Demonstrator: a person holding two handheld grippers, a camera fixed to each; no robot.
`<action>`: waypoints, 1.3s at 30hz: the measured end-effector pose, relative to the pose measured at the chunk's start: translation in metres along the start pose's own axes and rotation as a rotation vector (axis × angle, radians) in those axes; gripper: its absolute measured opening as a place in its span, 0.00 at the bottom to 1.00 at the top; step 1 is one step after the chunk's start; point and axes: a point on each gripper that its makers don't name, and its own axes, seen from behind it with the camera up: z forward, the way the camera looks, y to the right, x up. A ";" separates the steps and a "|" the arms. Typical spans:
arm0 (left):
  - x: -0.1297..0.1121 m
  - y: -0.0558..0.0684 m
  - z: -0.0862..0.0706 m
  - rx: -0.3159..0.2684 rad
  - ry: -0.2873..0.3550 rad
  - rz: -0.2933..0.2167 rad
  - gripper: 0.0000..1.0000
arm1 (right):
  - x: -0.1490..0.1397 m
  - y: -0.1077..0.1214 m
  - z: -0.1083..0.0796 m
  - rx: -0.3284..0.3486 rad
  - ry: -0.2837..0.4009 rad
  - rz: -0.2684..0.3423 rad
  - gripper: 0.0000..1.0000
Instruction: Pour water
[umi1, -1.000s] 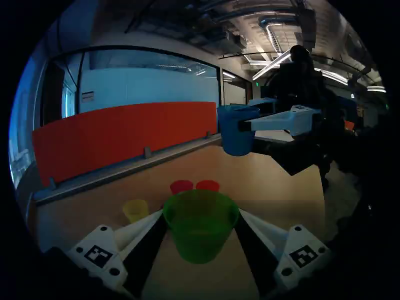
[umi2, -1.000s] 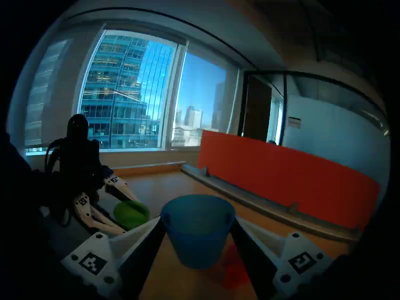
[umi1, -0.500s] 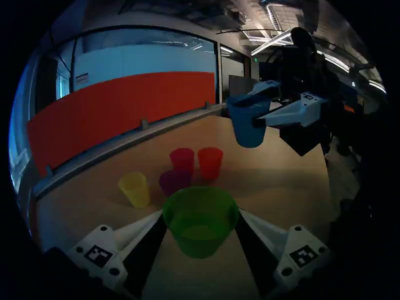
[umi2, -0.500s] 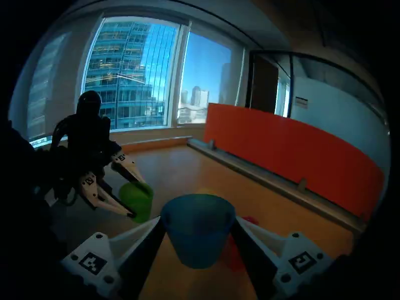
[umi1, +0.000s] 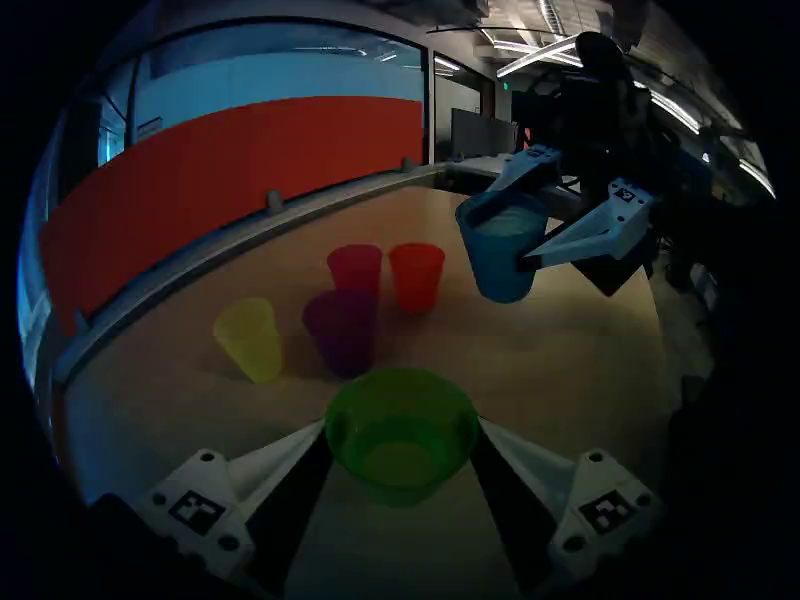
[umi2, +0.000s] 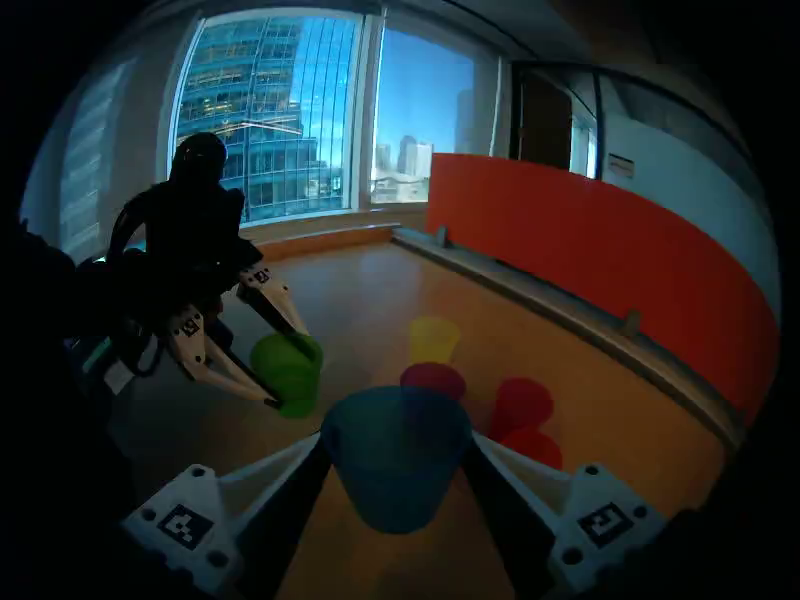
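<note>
Pinching the blue cup (umi2: 397, 470) from both sides, my right fingers (umi2: 275, 485) held it almost upright above the desk (umi1: 570, 350), and pale liquid showed inside it. My left fingers (umi1: 275, 468) were pressed on the green cup (umi1: 402, 435), near the blue one. On the desk beside them stood a yellow cup (umi1: 250, 338), a purple cup (umi1: 342, 330), a pink cup (umi1: 355, 270) and a red cup (umi1: 416, 276), close together.

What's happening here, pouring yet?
A person holds a gripper in each hand. The left gripper is shut on a green cup, and the right gripper on a blue cup held above the table. Both cups are roughly upright, so no pour yet. A yellow cup, purple cup, red cup and orange cup stand on the table.
</note>
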 end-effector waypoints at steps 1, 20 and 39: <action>-0.002 0.000 0.002 -0.003 -0.006 -0.002 0.87 | -0.003 -0.001 0.002 0.005 -0.007 0.002 0.90; -0.027 0.001 0.025 -0.043 -0.096 0.018 0.87 | -0.059 -0.015 0.036 0.073 -0.123 0.039 0.91; -0.037 -0.001 0.032 -0.061 -0.106 0.001 0.87 | -0.084 -0.017 0.049 0.081 -0.171 0.021 0.91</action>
